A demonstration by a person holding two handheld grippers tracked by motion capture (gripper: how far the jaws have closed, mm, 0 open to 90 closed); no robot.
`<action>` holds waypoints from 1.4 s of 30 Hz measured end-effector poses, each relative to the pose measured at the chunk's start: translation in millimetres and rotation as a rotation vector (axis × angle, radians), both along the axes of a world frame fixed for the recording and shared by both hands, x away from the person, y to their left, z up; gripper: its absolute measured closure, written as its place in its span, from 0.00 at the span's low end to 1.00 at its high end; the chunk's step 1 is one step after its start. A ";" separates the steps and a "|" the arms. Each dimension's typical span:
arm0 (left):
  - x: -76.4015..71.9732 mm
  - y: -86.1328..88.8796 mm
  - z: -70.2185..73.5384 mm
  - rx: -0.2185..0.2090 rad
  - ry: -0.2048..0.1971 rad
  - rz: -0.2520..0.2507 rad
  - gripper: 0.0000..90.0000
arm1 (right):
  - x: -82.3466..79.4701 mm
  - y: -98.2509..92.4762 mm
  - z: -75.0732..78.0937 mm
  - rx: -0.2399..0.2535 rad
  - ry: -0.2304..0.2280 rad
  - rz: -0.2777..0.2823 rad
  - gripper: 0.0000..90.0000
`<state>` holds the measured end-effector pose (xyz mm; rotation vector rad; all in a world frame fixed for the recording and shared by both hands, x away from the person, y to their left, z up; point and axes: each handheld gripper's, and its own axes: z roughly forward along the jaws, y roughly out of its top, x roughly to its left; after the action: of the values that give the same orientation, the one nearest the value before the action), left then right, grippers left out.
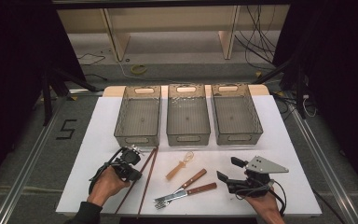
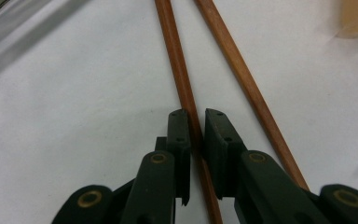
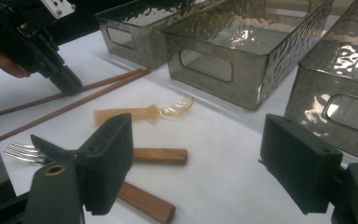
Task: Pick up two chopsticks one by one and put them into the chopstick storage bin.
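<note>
Chopsticks lie in a pair at the left of the white table, tips meeting near the left bin's front wall and spreading toward the near edge, where their lower ends run out past the mat. The left gripper has its jaws drawn together on the left stick, pads pressing its sides; in the left gripper view the stick's lower part is hidden between the jaws and the second stick lies just beside, free. The person's left hand covers most of that gripper's body from above.

Three clear bins stand side by side along the far edge, all cut off at the frame in the right gripper view. Two forks with wooden handles lie crossed near the middle, tines partly hidden behind the right gripper's jaw in its own view. One translucent amber spoon lies between forks and bins, its bowl hard to make out.

The right gripper rests at the near right, jaws wide apart on nothing, with bare white mat ahead of it up to the bins
</note>
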<state>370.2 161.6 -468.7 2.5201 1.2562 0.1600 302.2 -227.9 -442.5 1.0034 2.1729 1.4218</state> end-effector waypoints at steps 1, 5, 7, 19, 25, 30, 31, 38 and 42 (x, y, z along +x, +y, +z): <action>0.1 -0.4 0.5 0.011 0.002 -0.005 0.89 | 0.0 0.2 0.0 -0.001 0.000 0.000 0.29; -0.9 -5.1 0.1 0.042 0.000 0.001 0.87 | 0.0 0.4 -0.1 -0.001 0.001 -0.001 0.29; -1.1 -5.1 -0.3 0.040 -0.002 0.002 0.87 | 0.0 0.3 0.0 -0.002 0.001 0.001 0.29; 3.4 -8.5 0.9 0.069 0.028 -0.040 0.93 | 0.3 0.9 -0.4 -0.004 0.005 0.002 0.29; 2.9 -7.9 0.7 0.063 0.023 -0.043 0.93 | 0.4 0.5 -0.2 -0.001 0.005 0.003 0.29; 2.5 -7.4 0.5 0.060 0.017 -0.063 0.93 | 0.4 0.9 -0.3 -0.003 0.005 0.003 0.29; 2.6 -6.6 0.7 0.059 0.018 -0.071 0.93 | 0.5 0.8 -0.3 -0.003 0.006 0.004 0.29; 1.6 -5.9 1.0 0.050 -0.001 -0.098 0.93 | 0.5 0.4 0.0 -0.001 0.004 0.003 0.30; 0.9 -4.6 5.9 0.041 -0.036 -0.105 0.93 | 0.6 0.1 0.1 0.000 0.004 0.001 0.30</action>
<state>371.2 157.0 -462.9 2.5992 1.1152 0.2076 302.8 -227.8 -442.4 1.0058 2.1763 1.4221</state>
